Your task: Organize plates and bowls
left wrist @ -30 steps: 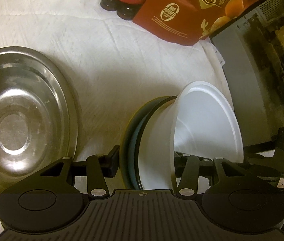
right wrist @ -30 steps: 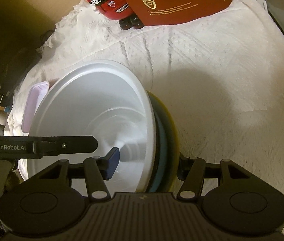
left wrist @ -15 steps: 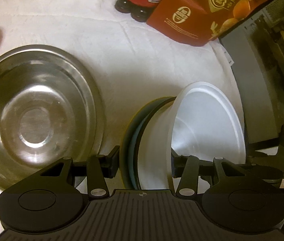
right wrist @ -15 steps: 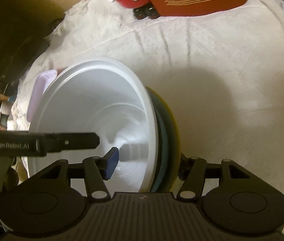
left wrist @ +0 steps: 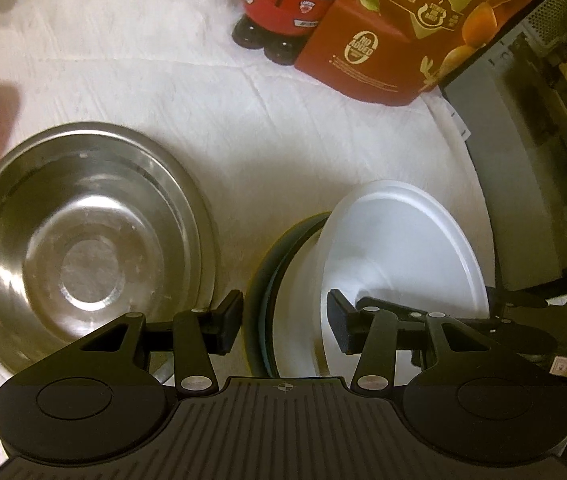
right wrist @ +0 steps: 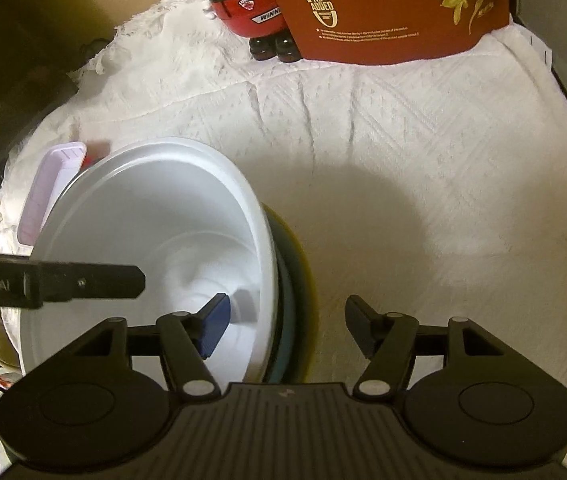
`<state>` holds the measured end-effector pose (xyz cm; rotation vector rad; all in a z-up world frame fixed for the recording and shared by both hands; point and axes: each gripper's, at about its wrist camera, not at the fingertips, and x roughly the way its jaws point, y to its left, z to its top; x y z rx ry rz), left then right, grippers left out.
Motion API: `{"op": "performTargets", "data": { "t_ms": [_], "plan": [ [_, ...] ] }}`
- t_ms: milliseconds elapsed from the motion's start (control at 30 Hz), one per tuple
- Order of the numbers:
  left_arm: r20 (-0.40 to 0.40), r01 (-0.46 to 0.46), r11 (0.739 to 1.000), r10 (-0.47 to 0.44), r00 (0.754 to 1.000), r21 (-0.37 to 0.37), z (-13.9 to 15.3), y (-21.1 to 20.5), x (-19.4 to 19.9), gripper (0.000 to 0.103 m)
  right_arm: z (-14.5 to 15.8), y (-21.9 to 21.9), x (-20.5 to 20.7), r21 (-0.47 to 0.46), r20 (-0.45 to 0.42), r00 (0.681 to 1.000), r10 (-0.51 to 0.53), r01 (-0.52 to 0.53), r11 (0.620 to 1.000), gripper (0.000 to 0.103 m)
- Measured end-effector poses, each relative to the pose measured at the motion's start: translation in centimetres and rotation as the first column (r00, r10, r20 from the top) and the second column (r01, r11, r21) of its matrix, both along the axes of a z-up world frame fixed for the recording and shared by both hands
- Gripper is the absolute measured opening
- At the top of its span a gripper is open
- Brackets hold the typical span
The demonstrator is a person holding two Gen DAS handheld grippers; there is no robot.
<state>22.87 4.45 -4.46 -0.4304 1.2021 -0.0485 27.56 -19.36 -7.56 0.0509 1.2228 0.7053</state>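
A white bowl nested in a teal dish and a yellow dish stands tilted on its edge above the white cloth. My left gripper is shut on this stack, one finger outside the yellow rim, the other inside the white bowl. My right gripper straddles the same stack and its jaws are opening. Its blue-padded finger is inside the bowl. Its other finger stands clear of the yellow rim. A steel bowl lies flat to the left of the stack.
A red Waka toy and a red egg box stand at the back of the cloth. A grey case borders the right edge. A pale pink container lies beyond the stack at the left. Bare cloth stretches to the right.
My right gripper's jaws have widened and its outer finger has come off the yellow rim. The left wrist view has tilted, so the steel bowl shows more fully. The stack stays in the left grip.
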Motion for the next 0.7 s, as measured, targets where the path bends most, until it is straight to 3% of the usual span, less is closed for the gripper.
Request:
{"op": "performTargets", "data": {
  "t_ms": [433, 700],
  "plan": [
    [-0.01, 0.036, 0.999, -0.036, 0.999, 0.018, -0.4, -0.5, 0.8, 0.052, 0.7, 1.2, -0.8, -0.028, 0.067, 0.997, 0.036, -0.034, 0.999, 0.064],
    [0.007, 0.051, 0.998, -0.051, 0.999, 0.022, -0.4, -0.6, 0.5, 0.052, 0.0, 1.7, -0.4, 0.039, -0.034, 0.998, 0.058, -0.056, 0.998, 0.066]
  ]
}}
